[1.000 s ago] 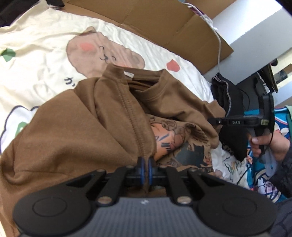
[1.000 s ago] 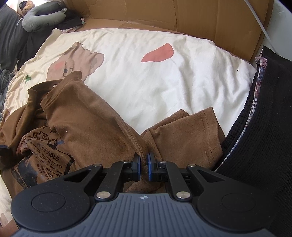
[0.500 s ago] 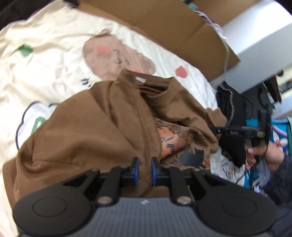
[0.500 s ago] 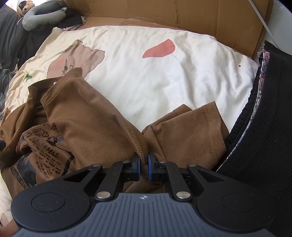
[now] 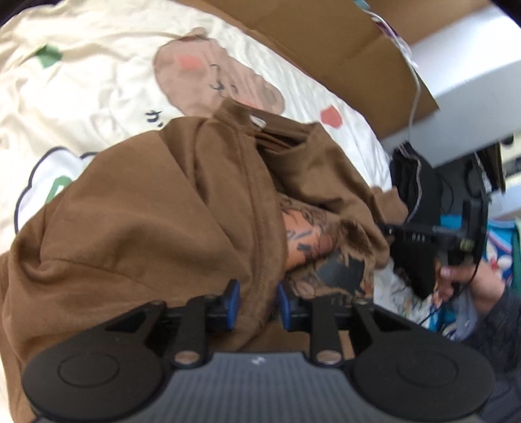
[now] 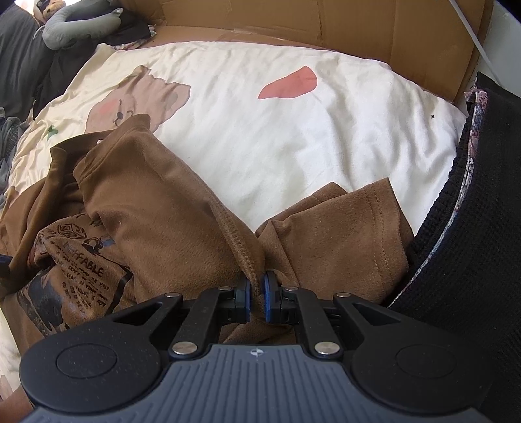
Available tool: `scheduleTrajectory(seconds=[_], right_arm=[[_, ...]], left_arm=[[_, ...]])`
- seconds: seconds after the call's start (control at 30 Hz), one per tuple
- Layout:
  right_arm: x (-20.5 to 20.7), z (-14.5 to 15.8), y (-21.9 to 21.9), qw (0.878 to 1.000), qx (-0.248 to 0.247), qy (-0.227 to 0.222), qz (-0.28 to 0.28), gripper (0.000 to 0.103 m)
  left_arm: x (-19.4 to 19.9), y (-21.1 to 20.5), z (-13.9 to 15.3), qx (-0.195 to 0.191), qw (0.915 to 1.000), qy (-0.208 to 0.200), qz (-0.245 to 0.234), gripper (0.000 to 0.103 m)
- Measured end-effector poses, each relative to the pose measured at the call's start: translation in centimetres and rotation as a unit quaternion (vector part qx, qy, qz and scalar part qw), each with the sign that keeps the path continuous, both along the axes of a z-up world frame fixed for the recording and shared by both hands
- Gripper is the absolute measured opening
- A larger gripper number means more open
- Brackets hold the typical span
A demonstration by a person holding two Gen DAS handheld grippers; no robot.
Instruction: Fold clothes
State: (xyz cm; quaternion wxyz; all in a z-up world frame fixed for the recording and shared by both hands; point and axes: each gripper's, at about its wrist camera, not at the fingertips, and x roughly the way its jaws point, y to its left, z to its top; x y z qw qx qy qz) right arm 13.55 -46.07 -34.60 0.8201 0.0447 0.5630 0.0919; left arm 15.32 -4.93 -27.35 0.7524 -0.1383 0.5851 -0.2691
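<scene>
A brown printed T-shirt (image 5: pixel 169 227) lies crumpled on a cream bedspread (image 5: pixel 81 91) with a bear print. My left gripper (image 5: pixel 257 302) is open, its blue pads standing either side of a seam ridge of the shirt. My right gripper (image 6: pixel 257 301) is shut on a fold of the shirt's hem (image 6: pixel 241 247), beside a short sleeve (image 6: pixel 358 234). The shirt's printed front (image 6: pixel 71 276) shows at the left of the right wrist view. The right gripper also shows in the left wrist view (image 5: pixel 387 231), at the shirt's right edge.
Flattened cardboard (image 6: pixel 325 32) lines the far side of the bed. A black knit garment (image 6: pixel 472 227) lies at the right. Grey and dark clothes (image 6: pixel 65 26) sit at the far left corner. A white cable (image 5: pixel 415 81) hangs over the cardboard.
My left gripper has opened and let go of the shirt's seam, which now lies loose between the pads. My right gripper stays shut on the hem and has barely moved.
</scene>
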Motion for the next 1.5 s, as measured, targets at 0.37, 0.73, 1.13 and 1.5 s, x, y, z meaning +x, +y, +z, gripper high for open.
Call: scheduleTrajectory(seconds=[0.37, 0.73, 1.13, 1.5], right_arm=[[-0.1, -0.2, 0.1, 1.000, 0.000, 0.001, 0.001, 0.007], [0.1, -0.3, 0.3, 1.000, -0.004, 0.002, 0.005, 0.007], [-0.1, -0.4, 0.3, 1.000, -0.005, 0.001, 0.003, 0.007], [0.2, 1.2, 0.1, 0.999, -0.029, -0.031, -0.022, 0.007]], left_arm=[[0.2, 1.3, -0.2, -0.014, 0.9998, 0.012, 0.005, 0.029], [0.1, 0.3, -2.2, 0.012, 0.9997, 0.018, -0.010, 0.029], [0.2, 0.2, -3.4, 0.037, 0.9987, 0.023, -0.024, 0.008], [1.2, 2.9, 1.2, 0.102, 0.9936, -0.039, -0.028, 0.004]])
